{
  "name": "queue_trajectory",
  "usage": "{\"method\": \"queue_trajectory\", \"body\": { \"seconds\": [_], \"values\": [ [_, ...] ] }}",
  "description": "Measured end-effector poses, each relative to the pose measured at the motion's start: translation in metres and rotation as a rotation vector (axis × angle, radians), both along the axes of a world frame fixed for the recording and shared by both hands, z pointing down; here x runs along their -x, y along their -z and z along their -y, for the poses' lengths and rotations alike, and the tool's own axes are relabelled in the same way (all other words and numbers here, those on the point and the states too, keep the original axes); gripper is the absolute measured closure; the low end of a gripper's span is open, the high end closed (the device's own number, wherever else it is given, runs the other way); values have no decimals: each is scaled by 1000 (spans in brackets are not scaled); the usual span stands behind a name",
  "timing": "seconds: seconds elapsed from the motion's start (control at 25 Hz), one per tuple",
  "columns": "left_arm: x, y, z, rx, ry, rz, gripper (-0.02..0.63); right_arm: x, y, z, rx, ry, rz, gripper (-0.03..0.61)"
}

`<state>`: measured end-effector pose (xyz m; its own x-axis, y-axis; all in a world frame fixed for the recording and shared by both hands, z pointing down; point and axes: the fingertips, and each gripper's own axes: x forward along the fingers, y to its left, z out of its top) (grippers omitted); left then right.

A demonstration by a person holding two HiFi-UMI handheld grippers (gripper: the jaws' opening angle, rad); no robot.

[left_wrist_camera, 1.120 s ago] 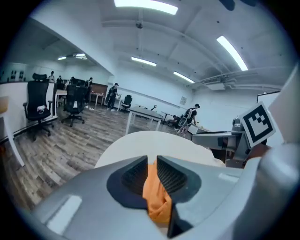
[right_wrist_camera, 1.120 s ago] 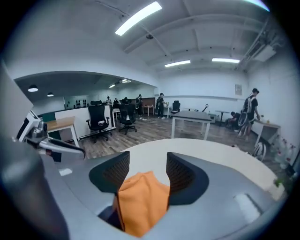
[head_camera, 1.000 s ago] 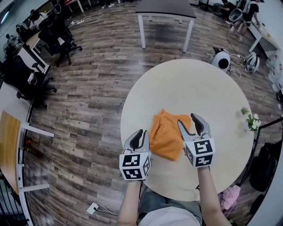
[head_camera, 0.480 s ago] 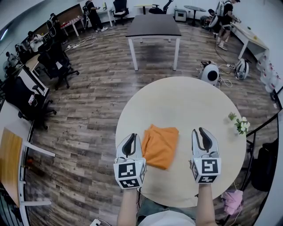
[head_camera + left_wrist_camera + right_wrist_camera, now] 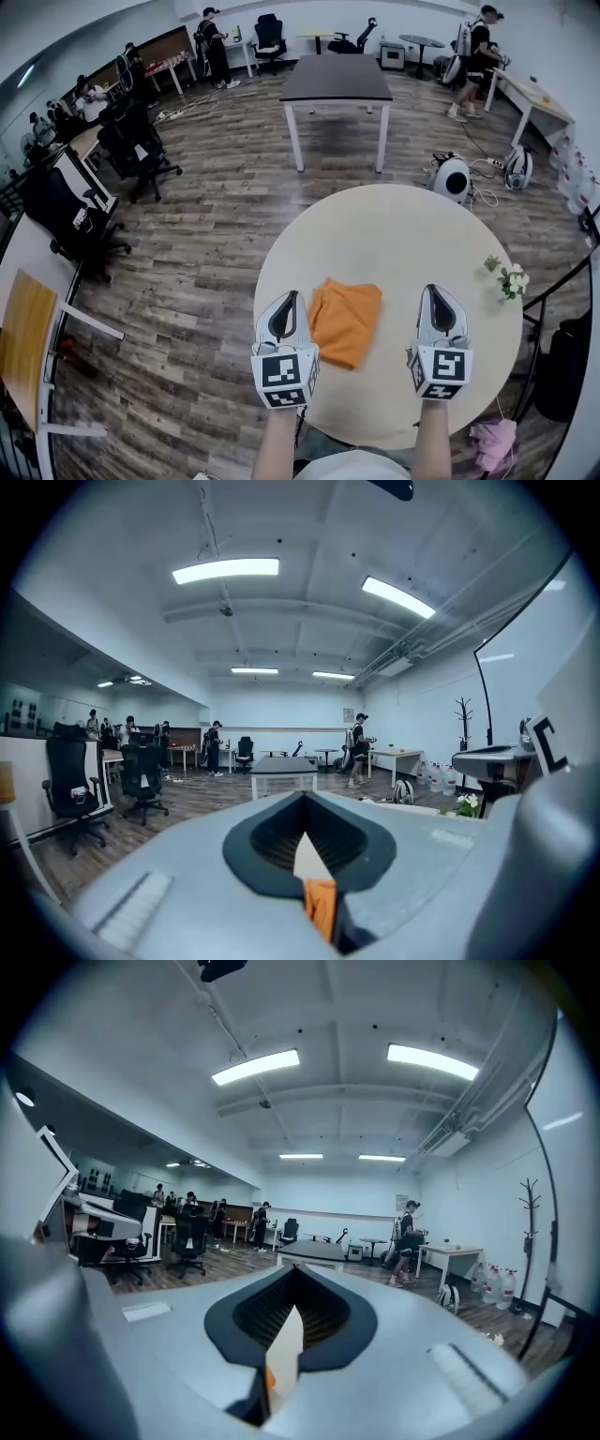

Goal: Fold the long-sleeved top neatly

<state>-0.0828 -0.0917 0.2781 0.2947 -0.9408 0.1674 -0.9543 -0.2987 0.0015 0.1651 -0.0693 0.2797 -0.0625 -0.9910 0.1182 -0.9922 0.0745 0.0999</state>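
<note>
The orange long-sleeved top [image 5: 345, 322] lay on the round table [image 5: 403, 234], already gathered into a compact, roughly rectangular packet towards the near side, between the two tools. The left tongs [image 5: 287, 309] hovered just beside the packet's left edge, apart from it as far as the head view showed. The right tongs [image 5: 438, 305] hung well to its right over bare tabletop. Both pairs were pressed together and held nothing. Each gripper view showed only a thin sliver of table, with a touch of orange, through the slit between the pads. From the way the cloth lay, the folding looked finished or nearly so, with perhaps only squaring up left. The fabric seemed light, soft and limp, so it would sag and unfold if lifted by one corner. A stacked edge would be the better hold, pinching all the layers together at two corners at once, or the packet could be pressed flat from above. A small sprig of flowers [image 5: 511, 278] stood near the table's right rim, well clear of the work.
</note>
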Motion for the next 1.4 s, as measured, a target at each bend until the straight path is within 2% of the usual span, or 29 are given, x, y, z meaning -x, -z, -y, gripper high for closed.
{"method": "queue_trajectory", "body": {
  "seconds": [0.64, 1.4],
  "values": [
    [-1, 3, -6, -9, 11, 13, 612, 8, 0, 1, -7, 42, -2, 555],
    [-3, 4, -8, -5, 15, 7, 612, 0, -2, 3, 6, 44, 2, 555]
  ]
}}
